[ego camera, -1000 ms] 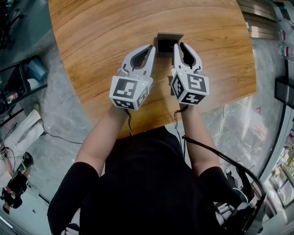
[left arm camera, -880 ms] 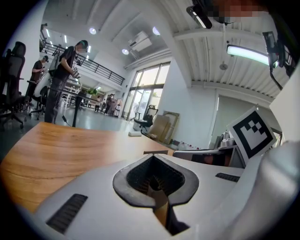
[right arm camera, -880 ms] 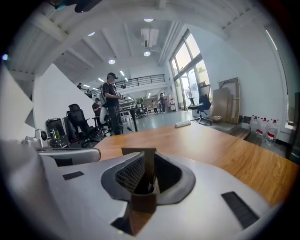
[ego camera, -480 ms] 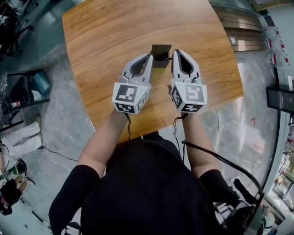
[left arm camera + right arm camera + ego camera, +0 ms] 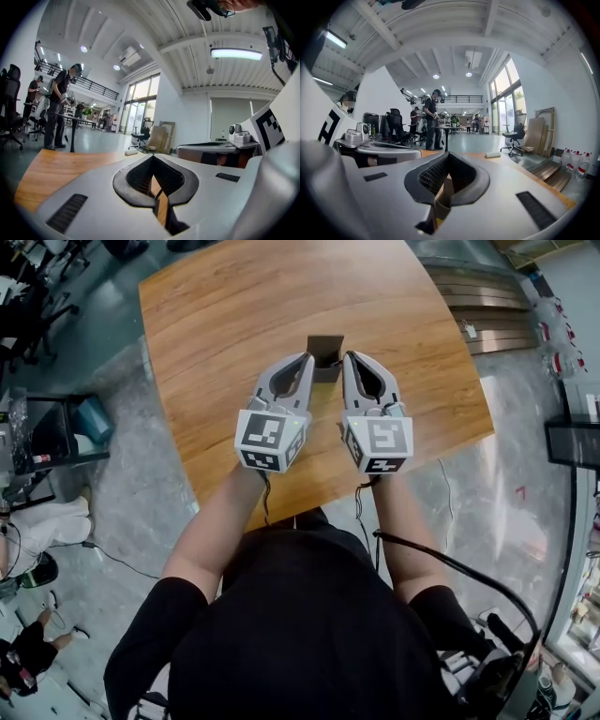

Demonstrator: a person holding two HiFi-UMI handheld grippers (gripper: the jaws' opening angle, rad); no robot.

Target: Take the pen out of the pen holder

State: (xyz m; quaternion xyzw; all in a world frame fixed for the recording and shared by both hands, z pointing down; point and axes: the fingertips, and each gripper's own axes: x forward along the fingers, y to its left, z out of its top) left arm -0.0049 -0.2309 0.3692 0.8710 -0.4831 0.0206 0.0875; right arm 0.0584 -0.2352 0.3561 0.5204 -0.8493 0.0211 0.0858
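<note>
Two closed hand-held grippers point(image 5: 307, 358) point(image 5: 346, 357), pen holder point(image 5: 325, 346) between

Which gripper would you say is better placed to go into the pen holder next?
Probably the right gripper: its view shows the pen holder filling the gap behind its closed jaws, while the left gripper sees mostly table through its own. Both would have to open first.
</note>
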